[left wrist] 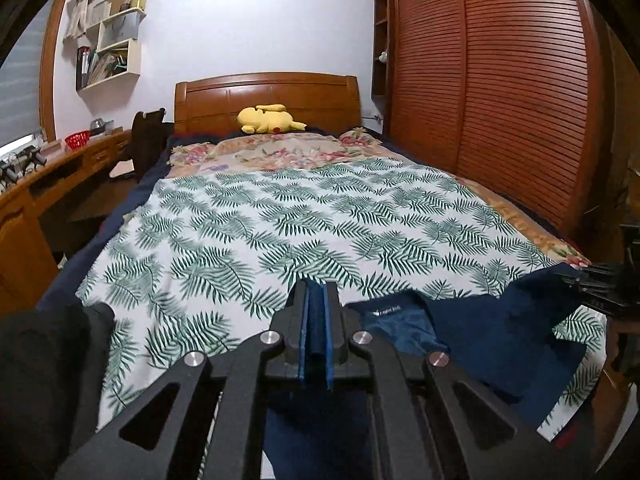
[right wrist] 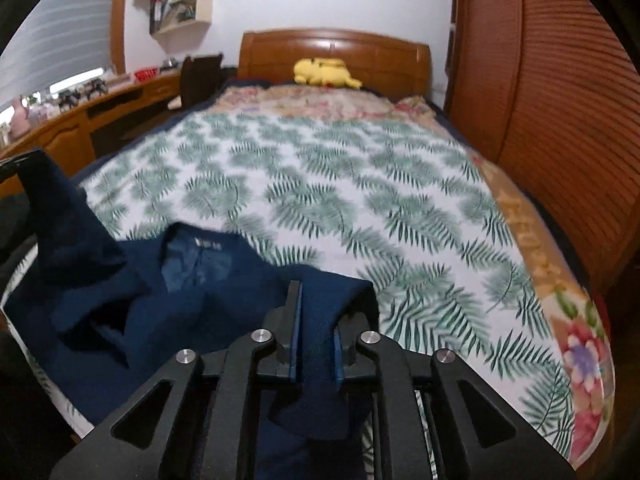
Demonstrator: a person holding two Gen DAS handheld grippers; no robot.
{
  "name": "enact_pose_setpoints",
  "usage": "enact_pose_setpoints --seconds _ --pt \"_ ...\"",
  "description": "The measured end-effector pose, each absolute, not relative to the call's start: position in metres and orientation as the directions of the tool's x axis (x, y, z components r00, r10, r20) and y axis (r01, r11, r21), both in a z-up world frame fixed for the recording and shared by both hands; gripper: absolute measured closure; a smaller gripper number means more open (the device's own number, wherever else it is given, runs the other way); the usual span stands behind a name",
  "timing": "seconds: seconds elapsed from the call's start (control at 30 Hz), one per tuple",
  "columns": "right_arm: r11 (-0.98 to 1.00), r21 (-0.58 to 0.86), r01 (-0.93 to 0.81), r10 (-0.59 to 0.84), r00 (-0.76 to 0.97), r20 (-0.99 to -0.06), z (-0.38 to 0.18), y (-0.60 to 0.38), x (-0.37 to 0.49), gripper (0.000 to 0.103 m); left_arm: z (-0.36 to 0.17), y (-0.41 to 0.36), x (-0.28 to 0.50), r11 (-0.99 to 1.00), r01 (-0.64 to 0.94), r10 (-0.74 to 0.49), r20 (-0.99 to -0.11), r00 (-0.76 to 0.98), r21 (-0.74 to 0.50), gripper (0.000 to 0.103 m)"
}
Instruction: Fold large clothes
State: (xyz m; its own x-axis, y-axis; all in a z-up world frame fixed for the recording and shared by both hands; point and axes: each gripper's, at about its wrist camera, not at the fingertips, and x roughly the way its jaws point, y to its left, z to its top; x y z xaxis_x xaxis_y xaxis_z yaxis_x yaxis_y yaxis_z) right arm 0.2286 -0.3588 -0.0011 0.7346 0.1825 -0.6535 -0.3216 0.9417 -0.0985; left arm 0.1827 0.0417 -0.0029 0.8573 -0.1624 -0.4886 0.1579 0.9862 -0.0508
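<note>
Navy knit garment (right wrist: 168, 296), large and soft, is lying bunched across the near end of the leaf-print white and green bedsheet (left wrist: 280, 216); its collar with a small label is facing up, between my two tools.

I am holding my left gripper (left wrist: 315, 300) pinched nearly shut on a fold of the navy cloth, the blue pads (left wrist: 305, 320) pressing it from both sides. My right gripper (right wrist: 316, 304) is also carrying navy cloth between its jaws, with a slightly wider gap; the cloth fills that gap and I judge it is gripped, though loosely.

Risks from here:
- The looser right hold is the weak point, I reckon. A pull to spread the garment could slip that fold out and drop one shoulder.
- The cloth is bunched and creased near the collar; laying it down as it is would trap wrinkles under the fold.
- The garment is sitting close to the bed's near edge, so slack cloth could slide off toward the floor.
- Uneven pulling by the two tools would skew it on the sheet.

Containers:
- Small red mesh basket (left wrist: 77, 140) on the curved wooden desk (left wrist: 60, 168); contents cannot be made out.
- White wall shelf boxes (left wrist: 112, 52) are holding binders, papers and what looks like pens.

Yellow plush toy (left wrist: 268, 119) is resting by the wooden headboard (left wrist: 266, 96), well apart from the work.
</note>
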Motion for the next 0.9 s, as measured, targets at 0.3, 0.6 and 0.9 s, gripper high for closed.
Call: enact_pose_setpoints --seconds 0.3,0.6,0.9 --pt "0.942 -0.134 -0.308 0.153 0.748 -0.646 -0.007 -0.342 0.210 0.036 -0.020 0.047 0.172 0.981 0.193 -0.154 -0.506 0.849 0.024 0.091" --pt "0.899 -0.148 -0.411 0.191 0.675 -0.712 -0.024 -0.301 0.206 0.035 -0.026 0.062 0.158 0.971 0.239 -0.211 -0.511 0.833 -0.012 0.085" --pt "0.842 -0.168 -0.512 0.195 0.580 -0.791 -0.052 -0.257 0.207 0.035 -0.045 0.062 0.158 0.975 0.224 -0.175 -0.561 0.809 0.018 0.084"
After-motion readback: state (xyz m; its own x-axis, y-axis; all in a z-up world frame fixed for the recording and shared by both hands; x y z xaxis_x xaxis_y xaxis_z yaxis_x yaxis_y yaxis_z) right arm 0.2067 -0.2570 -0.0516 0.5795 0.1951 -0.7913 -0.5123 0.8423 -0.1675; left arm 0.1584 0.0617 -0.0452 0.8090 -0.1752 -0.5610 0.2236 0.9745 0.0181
